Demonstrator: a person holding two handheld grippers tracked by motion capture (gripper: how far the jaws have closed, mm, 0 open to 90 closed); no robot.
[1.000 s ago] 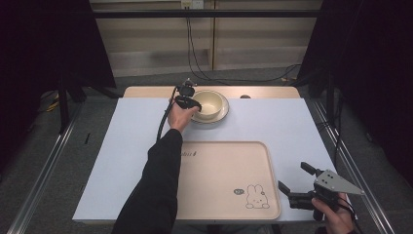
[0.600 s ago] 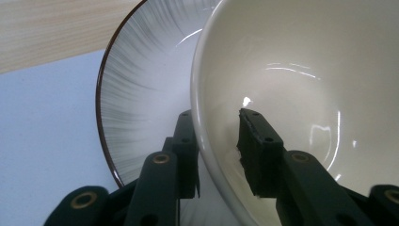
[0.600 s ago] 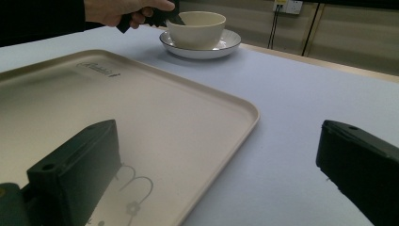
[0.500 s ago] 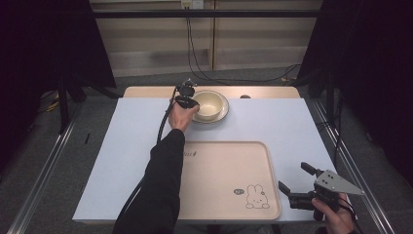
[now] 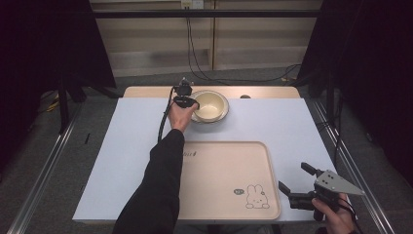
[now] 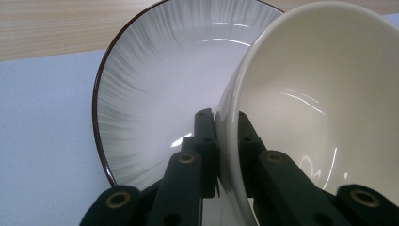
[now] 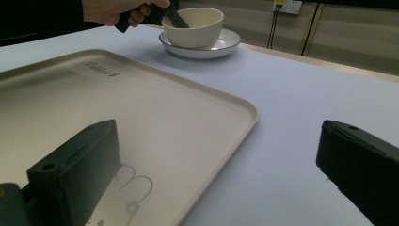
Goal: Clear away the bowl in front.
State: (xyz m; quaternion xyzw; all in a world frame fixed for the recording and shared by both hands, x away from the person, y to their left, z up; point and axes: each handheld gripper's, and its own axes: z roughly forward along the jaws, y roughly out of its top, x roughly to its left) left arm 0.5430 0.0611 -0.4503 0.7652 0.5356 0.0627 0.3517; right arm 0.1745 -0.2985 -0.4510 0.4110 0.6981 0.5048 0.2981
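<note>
Up at the far edge of the table (image 5: 122, 146), the left gripper (image 5: 187, 100) has its jaws pinching the near rim of a cream bowl (image 5: 210, 103), one jaw inside, one outside. In the left gripper view the rim wall of the bowl (image 6: 329, 94) sits squeezed btwn the two black jaws, w/ the bowl tilted. It stands on a grey-streaked plate (image 6: 150, 108) w/ a dark rim; plate (image 5: 221, 116) rests on the pale blue table cover, just beyond the tray. Beige tray (image 5: 219, 161) lies front-centre, rabbit drawing (image 5: 255, 196) at its near right corner. Right gripper (image 5: 297, 187) hovers at the tray's near right corner, jaws spread wide apart, nothing btwn them; right gripper view shows tray edge (image 7: 226, 122) and blue cover in the gap.
</note>
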